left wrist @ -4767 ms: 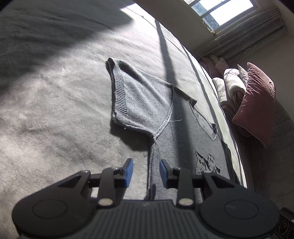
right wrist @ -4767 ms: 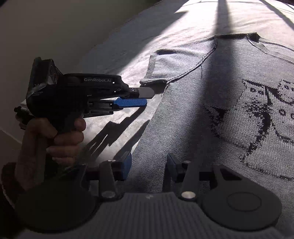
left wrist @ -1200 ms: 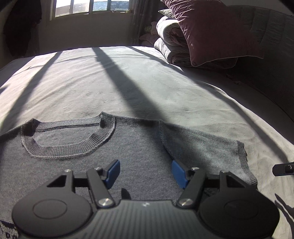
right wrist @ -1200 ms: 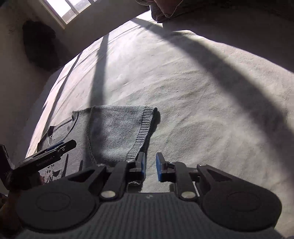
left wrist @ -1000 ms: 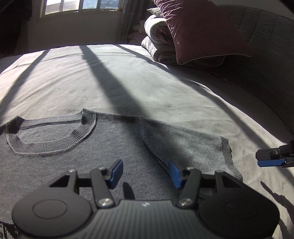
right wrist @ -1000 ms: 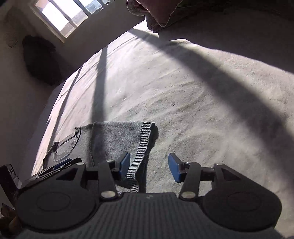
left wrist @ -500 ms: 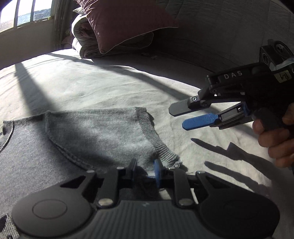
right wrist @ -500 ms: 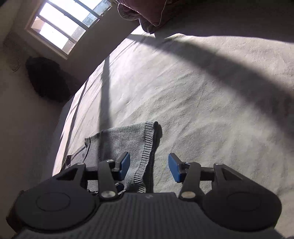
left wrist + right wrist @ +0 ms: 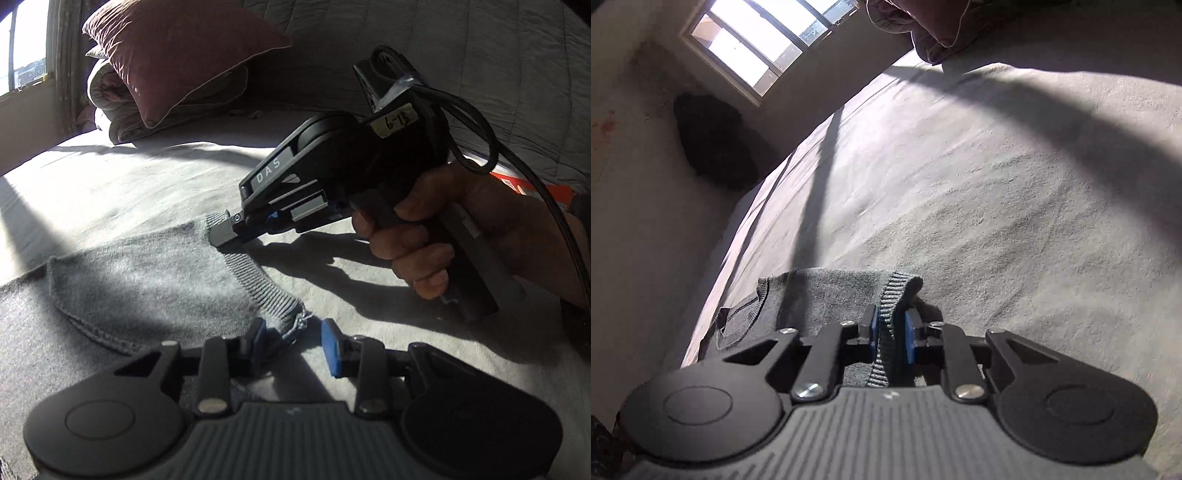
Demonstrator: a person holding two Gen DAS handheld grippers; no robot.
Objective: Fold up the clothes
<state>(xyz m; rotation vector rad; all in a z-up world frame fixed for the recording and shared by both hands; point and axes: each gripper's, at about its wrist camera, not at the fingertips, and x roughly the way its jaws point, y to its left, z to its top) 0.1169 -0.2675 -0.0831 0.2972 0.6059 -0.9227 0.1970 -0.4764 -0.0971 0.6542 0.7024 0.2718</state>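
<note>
A grey knit sweater (image 9: 129, 266) lies flat on the bed, its short sleeve ending in a ribbed cuff (image 9: 255, 284). My left gripper (image 9: 294, 341) is at the cuff's near corner. Its jaws are closing with the frayed corner between them. The fabric touches the left pad, and the right pad (image 9: 330, 350) stands apart. In the left wrist view my right gripper (image 9: 223, 234), held by a hand (image 9: 417, 240), clamps the cuff's far corner. The right wrist view shows the right gripper (image 9: 891, 334) shut on the ribbed cuff (image 9: 892, 295), which bunches up between the pads.
A maroon pillow (image 9: 177, 55) and a rolled quilt (image 9: 110, 99) rest against the quilted headboard (image 9: 480, 74). The pale bedsheet (image 9: 997, 184) stretches beyond the sleeve. A window (image 9: 753, 40) and a dark bundle (image 9: 713, 144) are on the far wall.
The left gripper swung right from the sweater's shoulder to the cuff's near corner. The right gripper came down and shut on the cuff's far corner.
</note>
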